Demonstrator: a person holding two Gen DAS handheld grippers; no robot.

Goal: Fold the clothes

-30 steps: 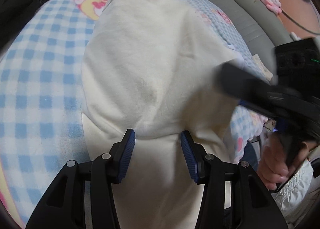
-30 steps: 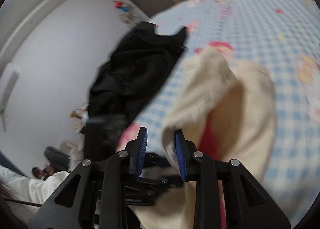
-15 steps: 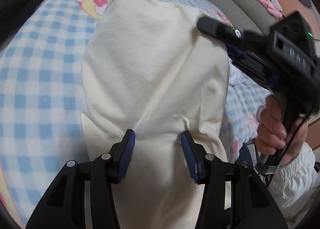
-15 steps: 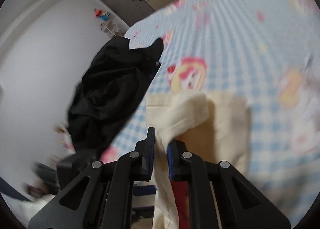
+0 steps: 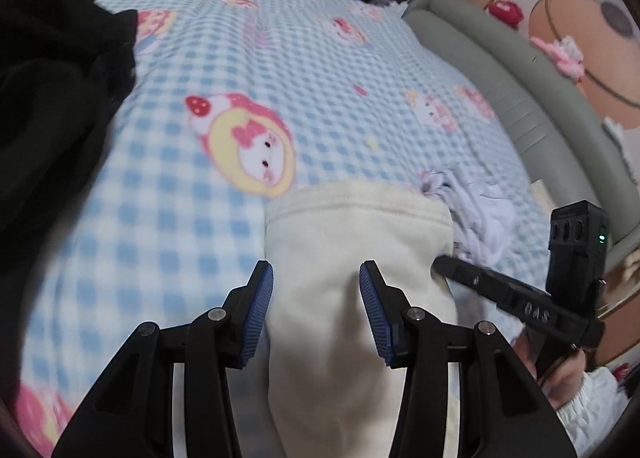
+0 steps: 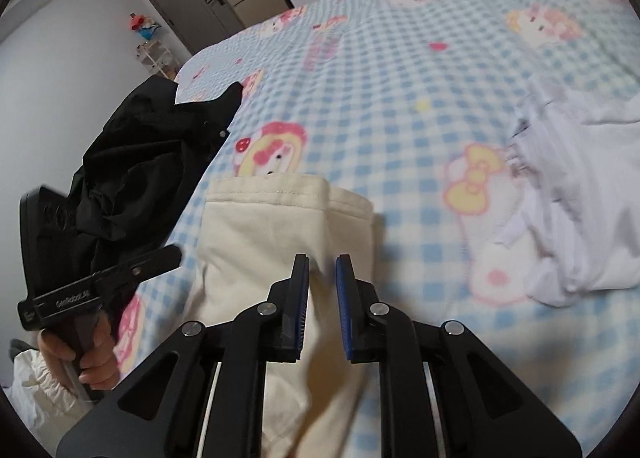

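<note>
Broadly, the checked bed cover [image 6: 400,70] holds a black heap [image 6: 136,162] at its left edge, a white garment [image 6: 580,198] on the right, and between them the cream garment [image 6: 272,234], folded into a narrow strip with its hem toward the far side. The left gripper [image 5: 316,290] stands half open and closing astride the strip without pressing it, while the right gripper [image 6: 322,290], narrow and opening, looks to have let the cloth go. Likely one fold is just laid; next calls for pinching the near end and carrying it to the hem.
</note>
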